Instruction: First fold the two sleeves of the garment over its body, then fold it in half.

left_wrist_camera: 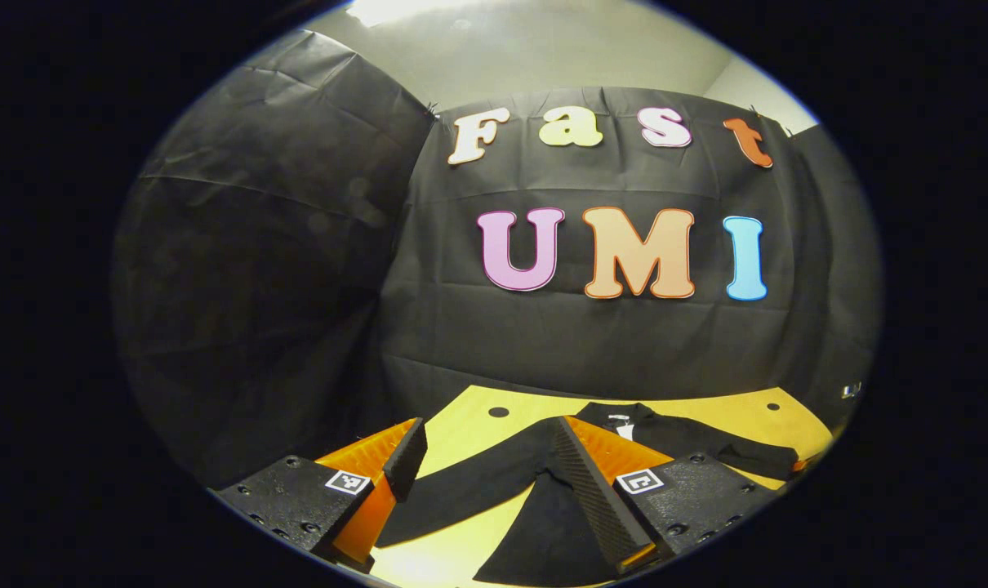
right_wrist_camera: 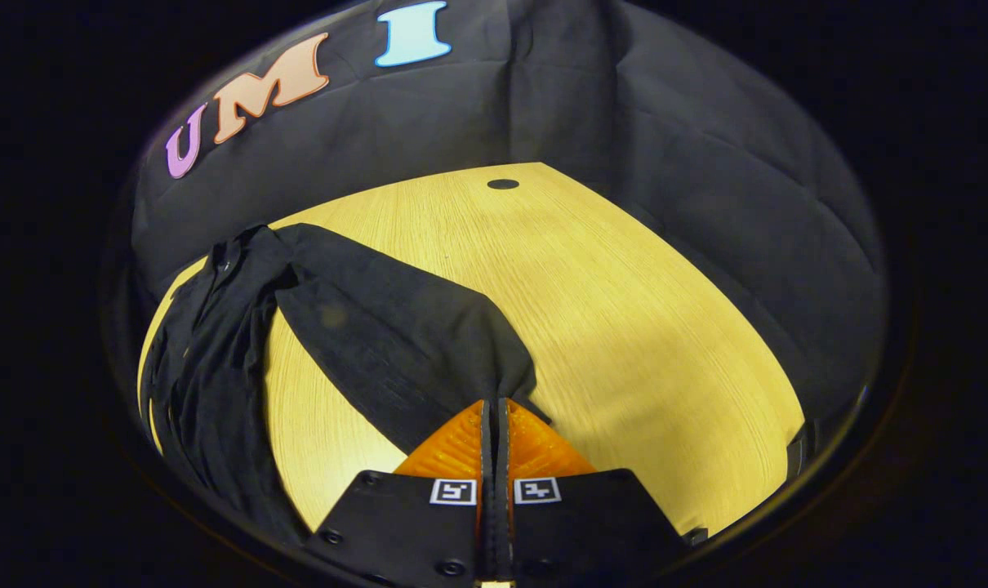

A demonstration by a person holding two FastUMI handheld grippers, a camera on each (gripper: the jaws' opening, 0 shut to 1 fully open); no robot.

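A black long-sleeved garment [left_wrist_camera: 543, 531] lies spread on the yellow wooden table [left_wrist_camera: 469, 429]. My left gripper [left_wrist_camera: 490, 423] is open above it. One sleeve [left_wrist_camera: 461, 490] runs slantwise between its fingers, and whether a finger touches the cloth I cannot tell. The other sleeve [left_wrist_camera: 706, 445] stretches off to the right. In the right gripper view my right gripper [right_wrist_camera: 494, 402] is shut on the end of that sleeve [right_wrist_camera: 396, 327], which runs taut back to the shoulder. The garment's body [right_wrist_camera: 200, 367] lies bunched at the left.
The table [right_wrist_camera: 625, 327] has bare wood to the right of the held sleeve, with a small round hole [right_wrist_camera: 503, 184] near its far edge. Black cloth walls close in on the back and sides.
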